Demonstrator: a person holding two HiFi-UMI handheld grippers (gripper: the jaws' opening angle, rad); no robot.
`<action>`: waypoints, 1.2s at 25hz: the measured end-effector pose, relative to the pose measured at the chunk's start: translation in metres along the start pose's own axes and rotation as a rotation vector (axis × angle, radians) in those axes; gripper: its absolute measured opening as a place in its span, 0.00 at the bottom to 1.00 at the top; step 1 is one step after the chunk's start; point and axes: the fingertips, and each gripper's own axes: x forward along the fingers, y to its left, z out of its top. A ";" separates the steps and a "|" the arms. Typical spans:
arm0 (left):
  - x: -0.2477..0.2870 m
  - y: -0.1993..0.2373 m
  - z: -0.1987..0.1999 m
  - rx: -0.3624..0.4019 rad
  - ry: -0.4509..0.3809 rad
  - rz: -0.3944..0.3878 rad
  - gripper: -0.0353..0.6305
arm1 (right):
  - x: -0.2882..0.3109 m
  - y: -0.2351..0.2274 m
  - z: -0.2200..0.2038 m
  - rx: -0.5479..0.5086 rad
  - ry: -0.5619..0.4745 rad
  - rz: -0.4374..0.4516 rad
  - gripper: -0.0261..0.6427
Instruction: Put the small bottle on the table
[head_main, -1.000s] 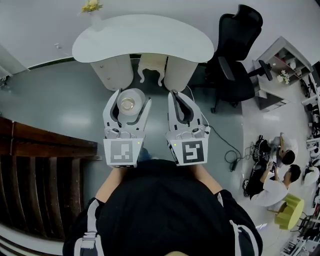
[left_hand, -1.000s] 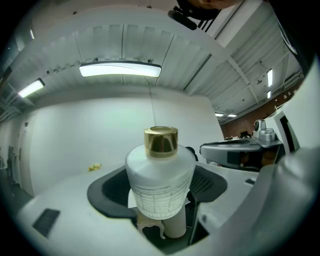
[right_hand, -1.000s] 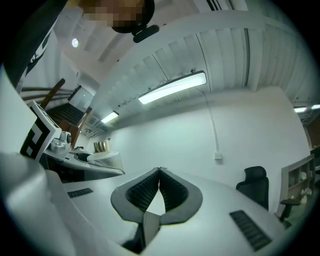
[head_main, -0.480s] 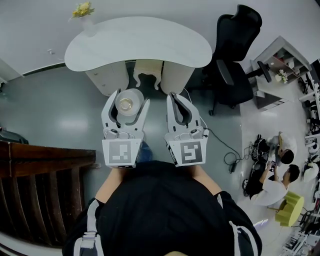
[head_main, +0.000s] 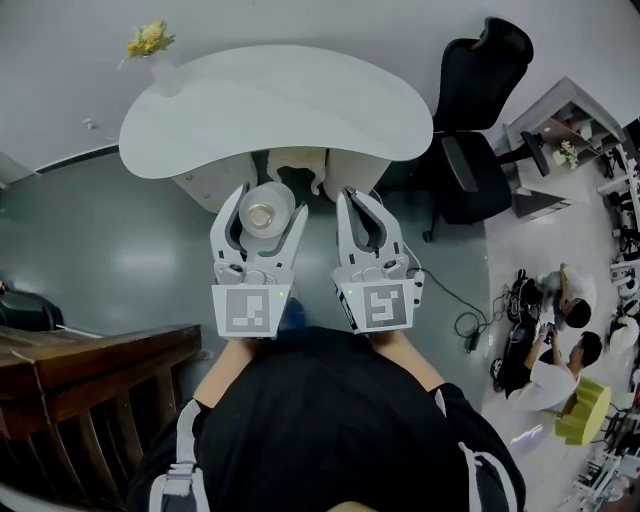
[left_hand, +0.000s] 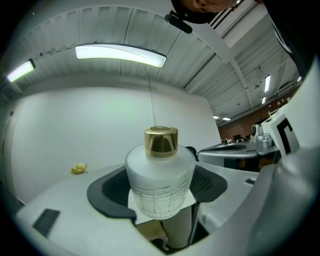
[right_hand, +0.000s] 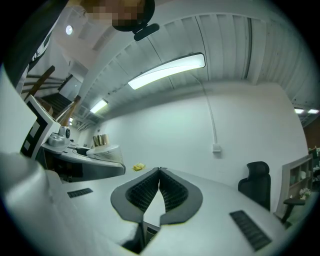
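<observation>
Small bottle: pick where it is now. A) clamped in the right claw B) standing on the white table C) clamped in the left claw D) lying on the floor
C: the left claw grips the small bottle by its sides; the right claw is shut, empty.

Frosted small bottle; glossy gold metal cap.

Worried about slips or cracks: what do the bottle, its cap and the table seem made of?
The bottle: probably frosted glass; milky, translucent walls with a faint grid showing through, though matte plastic is possible. The cap: shiny gold, metal or metallised plastic, judging by its reflections. The table: smooth white top, perhaps lacquer or laminate; hard to tell.
</observation>
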 end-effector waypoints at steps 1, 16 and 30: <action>0.008 0.007 -0.002 0.005 0.001 -0.006 0.56 | 0.010 -0.001 -0.002 0.001 0.000 -0.003 0.07; 0.090 0.073 -0.023 -0.015 0.026 -0.091 0.56 | 0.108 -0.013 -0.027 -0.001 0.017 -0.074 0.07; 0.107 0.086 -0.038 -0.039 0.048 -0.109 0.56 | 0.130 -0.009 -0.037 -0.013 0.035 -0.068 0.07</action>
